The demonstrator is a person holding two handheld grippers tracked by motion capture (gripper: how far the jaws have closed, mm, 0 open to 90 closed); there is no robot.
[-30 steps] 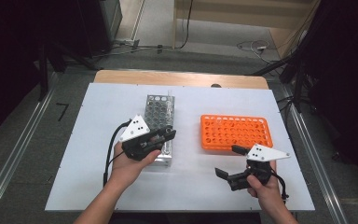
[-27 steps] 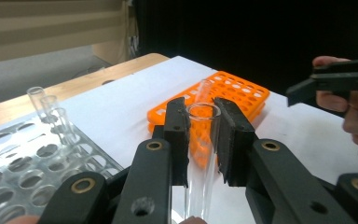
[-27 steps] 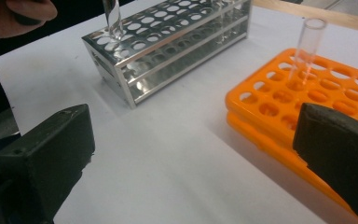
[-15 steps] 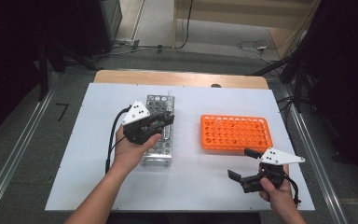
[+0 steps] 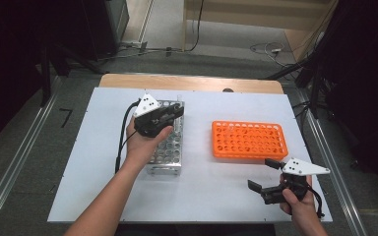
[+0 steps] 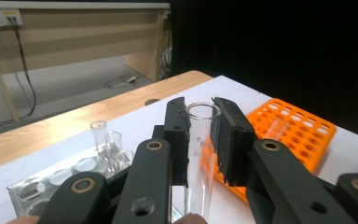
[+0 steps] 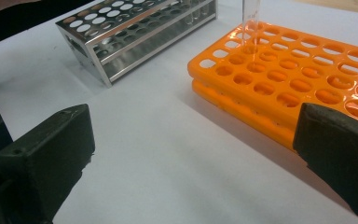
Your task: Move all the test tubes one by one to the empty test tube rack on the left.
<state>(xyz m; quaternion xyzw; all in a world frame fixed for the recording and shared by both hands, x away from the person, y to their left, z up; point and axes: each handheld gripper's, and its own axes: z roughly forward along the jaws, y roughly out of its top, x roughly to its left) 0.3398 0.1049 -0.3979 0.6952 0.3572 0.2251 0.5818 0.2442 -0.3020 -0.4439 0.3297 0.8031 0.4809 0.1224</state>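
Left gripper (image 6: 199, 135), jaws clamped on a clear glass test tube (image 6: 198, 154) above the perforated metal rack (image 5: 167, 147); right gripper (image 5: 266, 174) gapes empty. Smooth glass may slip or crack under pressure.

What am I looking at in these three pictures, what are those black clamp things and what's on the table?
A person sits at a white table holding a hand-operated clamp tool in each hand. One picture looks down from above; the other two come from small cameras riding on each tool, looking along its black jaws. On the table stand a metal rack and an orange rack, both full of holes for test tubes. The left tool is shut on a clear glass tube, above the metal rack. The right tool is open and holds nothing, near the orange rack, where another tube already stands.
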